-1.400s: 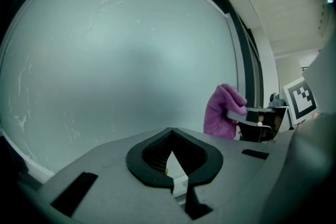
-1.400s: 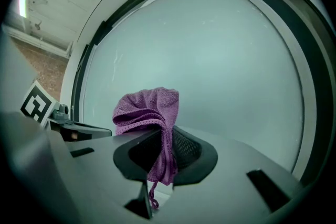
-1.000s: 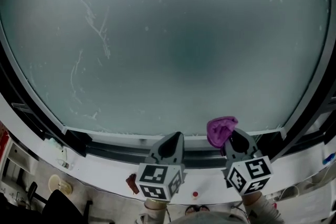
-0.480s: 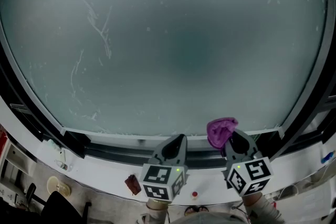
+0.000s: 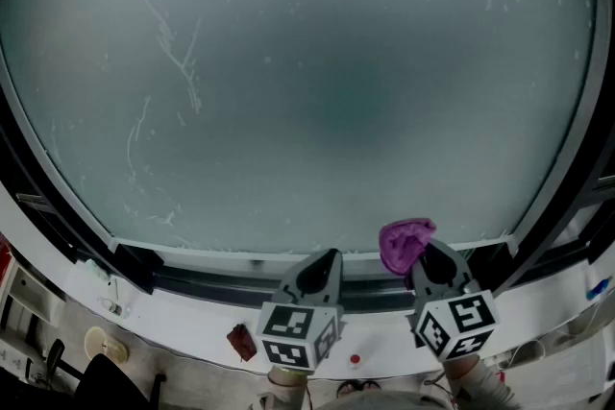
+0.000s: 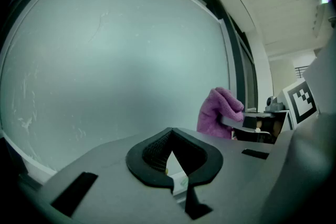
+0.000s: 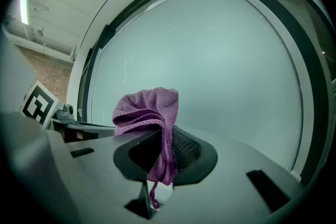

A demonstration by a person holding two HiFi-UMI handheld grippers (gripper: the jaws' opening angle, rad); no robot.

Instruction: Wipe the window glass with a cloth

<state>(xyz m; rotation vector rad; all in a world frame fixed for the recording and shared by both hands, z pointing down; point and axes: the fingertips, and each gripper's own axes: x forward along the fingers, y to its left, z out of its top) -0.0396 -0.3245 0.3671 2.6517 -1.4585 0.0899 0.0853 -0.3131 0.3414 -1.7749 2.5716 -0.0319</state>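
Facing streaked window glass (image 5: 317, 82), dark frame (image 5: 216, 276) just past both jaw tips. Purple cloth (image 5: 404, 240) clamped between right gripper (image 5: 428, 253) jaws, bunching above them near the glass. Left gripper (image 5: 325, 259) pressed together, empty.

Hovering side by side just before the bottom edge of the window glass (image 5: 317, 82): left gripper (image 5: 322, 266) at left, right gripper (image 5: 434, 256) at right. Pinching the cloth (image 5: 405, 242) upright between the right gripper's jaws, toward the glass.

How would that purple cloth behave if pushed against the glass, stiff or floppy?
Probably floppy: the purple cloth folds and droops over the right gripper. Likely light, since one pinch holds it up. Its knit weave should drag on the window glass, not slip.
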